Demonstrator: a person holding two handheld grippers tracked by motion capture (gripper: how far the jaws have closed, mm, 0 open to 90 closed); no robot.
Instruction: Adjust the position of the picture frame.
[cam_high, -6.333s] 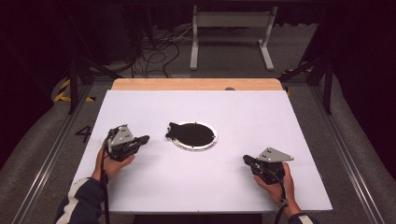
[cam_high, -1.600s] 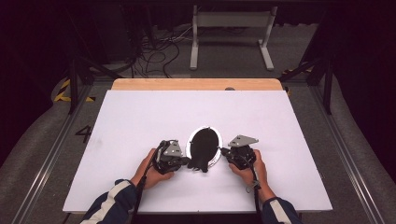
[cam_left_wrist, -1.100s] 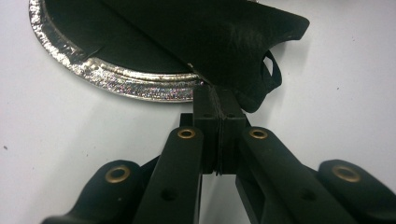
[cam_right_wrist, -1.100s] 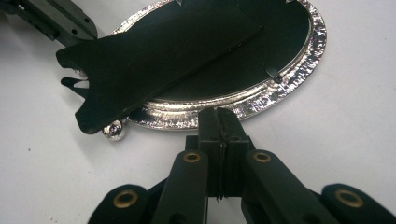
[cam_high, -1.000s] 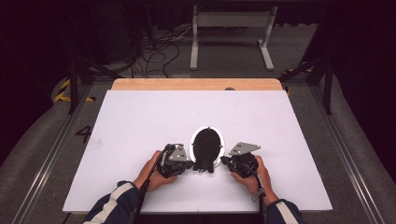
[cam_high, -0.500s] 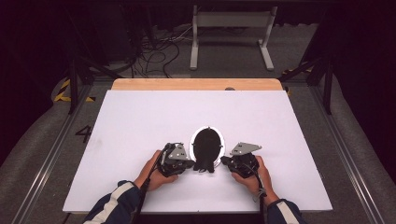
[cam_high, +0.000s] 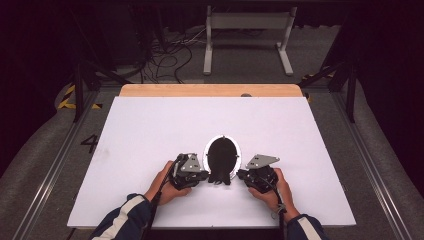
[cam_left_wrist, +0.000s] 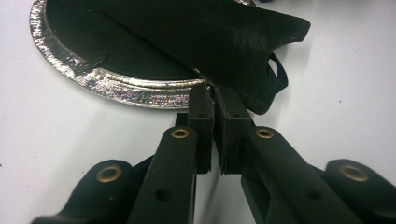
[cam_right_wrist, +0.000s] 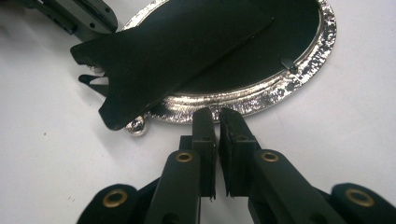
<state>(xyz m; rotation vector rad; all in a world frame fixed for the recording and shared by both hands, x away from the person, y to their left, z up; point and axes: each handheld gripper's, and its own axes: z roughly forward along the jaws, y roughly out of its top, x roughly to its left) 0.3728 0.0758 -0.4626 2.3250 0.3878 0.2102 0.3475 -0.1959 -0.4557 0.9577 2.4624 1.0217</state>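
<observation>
An oval silver picture frame (cam_high: 221, 150) lies face down on the white table (cam_high: 150, 130), its black back up. Its black stand (cam_left_wrist: 210, 37) lifts off the back and juts past the near end. My left gripper (cam_high: 206, 176) comes in from the left. Its jaws (cam_left_wrist: 214, 93) are down to a hairline slit and have just eased a little, with the stand's edge running in between the tips. My right gripper (cam_high: 240, 175) comes in from the right. Its jaws (cam_right_wrist: 217, 114) have just been opening, stand a narrow slit apart and stop short of the silver rim (cam_right_wrist: 261, 95), with nothing between them.
A wooden strip (cam_high: 210, 90) borders the table's far edge. Beyond it on the floor stand a grey metal frame (cam_high: 247, 30) and a tangle of cables (cam_high: 165, 52). Metal rails (cam_high: 55, 165) run along both sides of the table.
Since the oldest frame the picture frame has turned lengthwise and come nearer, and both grippers have closed in on its near end. Over the last second nothing visibly moves.
</observation>
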